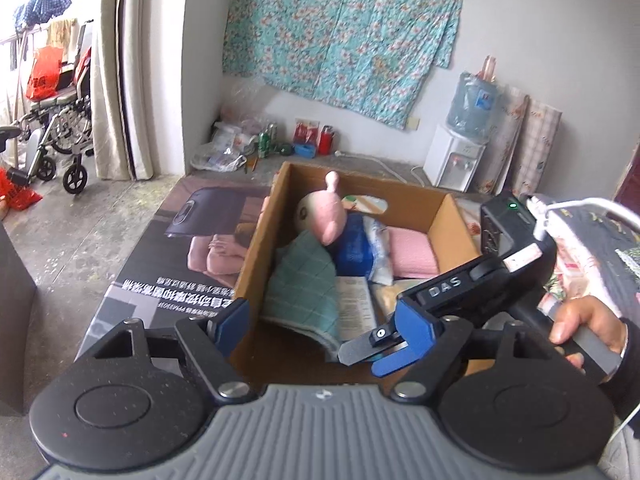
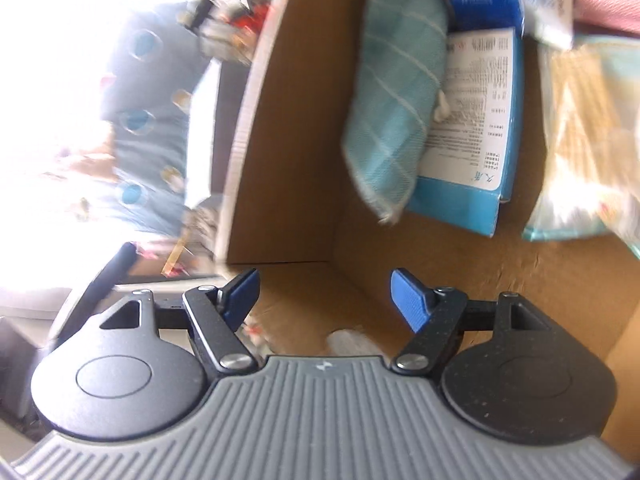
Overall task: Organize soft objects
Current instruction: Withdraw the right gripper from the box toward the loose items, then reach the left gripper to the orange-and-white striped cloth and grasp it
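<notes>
An open cardboard box (image 1: pixel 256 256) holds soft items: a green quilted cloth (image 1: pixel 304 292), a pink plush toy (image 1: pixel 326 216), a blue pack (image 1: pixel 354 248) and a folded pink cloth (image 1: pixel 412 254). My left gripper (image 1: pixel 324 326) hovers open over the box's near edge, nothing between its pads. The right gripper (image 1: pixel 372 354), held by a hand (image 1: pixel 580 328), reaches in from the right. In the right wrist view the right gripper (image 2: pixel 324 298) is open and empty above the box's bare corner, and the green cloth (image 2: pixel 396 92) leans on a blue printed box (image 2: pixel 472 120) beyond it.
The box stands on a printed flat carton (image 1: pixel 192 240) on the concrete floor. A water dispenser (image 1: pixel 456 160) and rolled mats stand at the back wall, cans and bags (image 1: pixel 256 144) lie in the corner, a wheelchair (image 1: pixel 60 136) is at far left. A bagged yellow towel (image 2: pixel 580 128) lies inside.
</notes>
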Tool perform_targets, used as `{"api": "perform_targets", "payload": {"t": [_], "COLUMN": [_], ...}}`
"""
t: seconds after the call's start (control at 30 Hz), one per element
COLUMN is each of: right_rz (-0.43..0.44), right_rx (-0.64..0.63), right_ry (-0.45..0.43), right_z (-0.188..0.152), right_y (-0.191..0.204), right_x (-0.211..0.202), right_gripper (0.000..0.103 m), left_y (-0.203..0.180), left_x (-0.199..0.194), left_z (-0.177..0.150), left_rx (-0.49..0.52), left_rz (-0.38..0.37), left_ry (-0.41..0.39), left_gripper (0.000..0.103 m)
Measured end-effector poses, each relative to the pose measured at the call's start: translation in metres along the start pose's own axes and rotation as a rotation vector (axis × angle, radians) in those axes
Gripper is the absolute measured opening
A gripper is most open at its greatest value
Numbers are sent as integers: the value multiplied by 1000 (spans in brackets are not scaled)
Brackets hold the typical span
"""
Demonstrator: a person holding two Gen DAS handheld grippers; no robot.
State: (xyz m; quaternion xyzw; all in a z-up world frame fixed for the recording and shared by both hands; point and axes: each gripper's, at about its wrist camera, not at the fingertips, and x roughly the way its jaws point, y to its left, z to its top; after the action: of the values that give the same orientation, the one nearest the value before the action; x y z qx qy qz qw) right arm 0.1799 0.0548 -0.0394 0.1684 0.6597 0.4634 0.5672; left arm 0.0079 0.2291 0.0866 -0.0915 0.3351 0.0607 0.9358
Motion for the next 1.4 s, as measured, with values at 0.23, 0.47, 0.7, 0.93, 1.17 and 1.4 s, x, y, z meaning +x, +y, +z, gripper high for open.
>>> {"api": "perform_targets", "payload": {"t": [0.23,0.47,0.7,0.93,1.17,1.4], "right_rz": [114,-44,-289,-410,-464,-508], "right_rx": [-58,-53,65,190,297,337], "right_ry": [-322,-650,-806,-887,-864,-819], "right_z": [-84,-183,-267,-318,-317,-290], "right_y": [0,-40,-123,-183,-223,-247], "right_x": [-113,-225,-275,-298,-306,-296], "right_gripper": [75,75,75,75,75,74], "left_y": [-59,-138,-220,-294,-340,-353], "left_x": [-19,-12,18,46,70,92], "left_z": [-12,-35,-70,-109,-126,-129], "left_rx": [67,161,268,371,455,455], "left_rz": [-90,-236,-379,-490,-458,-473], "left_ry": [-76,-87,-43,-2,-46,-4], "left_gripper": [84,84,84,84,81,75]}}
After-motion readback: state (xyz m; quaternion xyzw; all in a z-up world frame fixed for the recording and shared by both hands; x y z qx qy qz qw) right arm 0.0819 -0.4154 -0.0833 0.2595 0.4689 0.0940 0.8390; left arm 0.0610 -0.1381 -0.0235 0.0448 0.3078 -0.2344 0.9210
